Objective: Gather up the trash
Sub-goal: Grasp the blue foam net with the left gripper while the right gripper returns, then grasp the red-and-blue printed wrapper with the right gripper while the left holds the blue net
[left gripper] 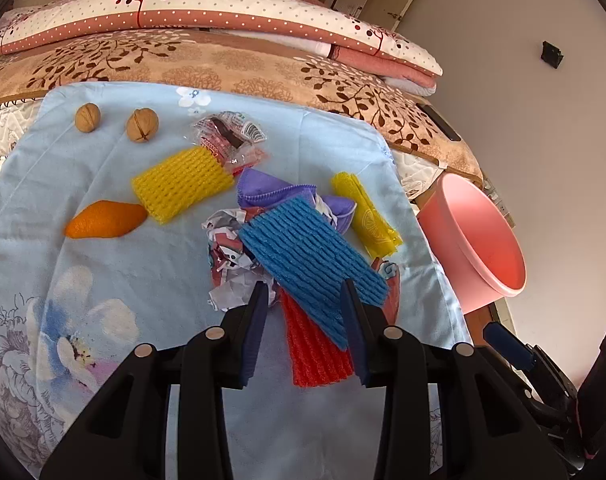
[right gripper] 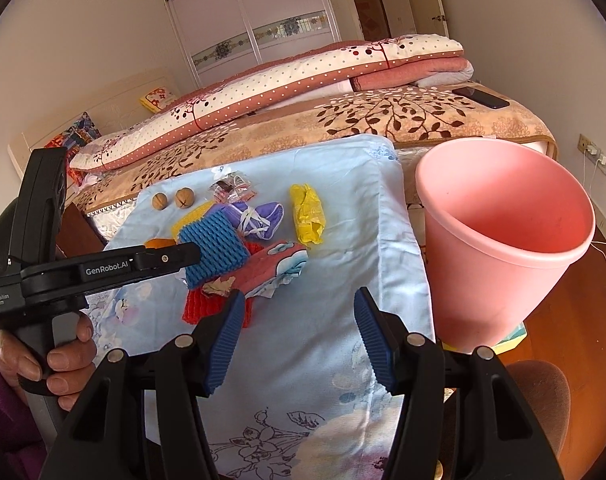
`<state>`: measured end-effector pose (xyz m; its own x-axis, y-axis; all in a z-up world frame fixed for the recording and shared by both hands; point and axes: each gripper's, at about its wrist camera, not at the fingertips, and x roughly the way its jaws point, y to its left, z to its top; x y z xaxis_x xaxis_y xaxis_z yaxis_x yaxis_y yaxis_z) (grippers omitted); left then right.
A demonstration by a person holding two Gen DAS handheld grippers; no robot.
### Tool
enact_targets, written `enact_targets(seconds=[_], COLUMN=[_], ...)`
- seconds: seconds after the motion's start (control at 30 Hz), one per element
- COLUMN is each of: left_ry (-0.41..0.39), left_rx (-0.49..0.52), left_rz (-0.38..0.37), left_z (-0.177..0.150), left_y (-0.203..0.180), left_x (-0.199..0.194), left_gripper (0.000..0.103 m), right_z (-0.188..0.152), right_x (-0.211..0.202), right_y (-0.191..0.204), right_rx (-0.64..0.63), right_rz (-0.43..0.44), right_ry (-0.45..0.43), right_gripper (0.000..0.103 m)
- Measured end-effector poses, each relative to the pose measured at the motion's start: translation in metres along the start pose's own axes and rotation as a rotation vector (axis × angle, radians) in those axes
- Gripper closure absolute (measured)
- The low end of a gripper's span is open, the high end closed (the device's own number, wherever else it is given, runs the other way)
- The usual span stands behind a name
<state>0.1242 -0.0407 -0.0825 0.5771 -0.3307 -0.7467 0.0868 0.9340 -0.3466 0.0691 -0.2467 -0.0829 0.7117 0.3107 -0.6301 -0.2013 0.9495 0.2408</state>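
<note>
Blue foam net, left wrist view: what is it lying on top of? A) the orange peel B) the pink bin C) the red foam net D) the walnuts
C: the blue foam net overlaps the upper end of the red foam net, between the open left tongs.

Soft, even daylight is filling both views, casting only faint shadows. Fisheye distortion is bending edges, with black vignetting cutting corners at 10 and 2 o'clock. Focus is staying sharp throughout, without glare.
</note>
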Motion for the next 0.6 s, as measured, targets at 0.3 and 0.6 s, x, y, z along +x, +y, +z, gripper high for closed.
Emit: enact_targets(seconds=[0.3, 0.6], left_ry=[-0.015, -0.121], left_rx=[0.007, 0.068], left_rz=[-0.022, -0.035], left_z=[0.003, 0.005], left_y=[-0.001, -0.008], left_x=[0.006, -0.018], left_gripper=[0.083, 0.096], right_z=[-0.001, 0.003], right_x=[0.010, 0.017], right_y=[0.001, 0.006], right_rx=[0.000, 0.017], right_rz=[0.014, 0.037], right_ry=[0.026, 0.040], right_gripper=[0.047, 0.049])
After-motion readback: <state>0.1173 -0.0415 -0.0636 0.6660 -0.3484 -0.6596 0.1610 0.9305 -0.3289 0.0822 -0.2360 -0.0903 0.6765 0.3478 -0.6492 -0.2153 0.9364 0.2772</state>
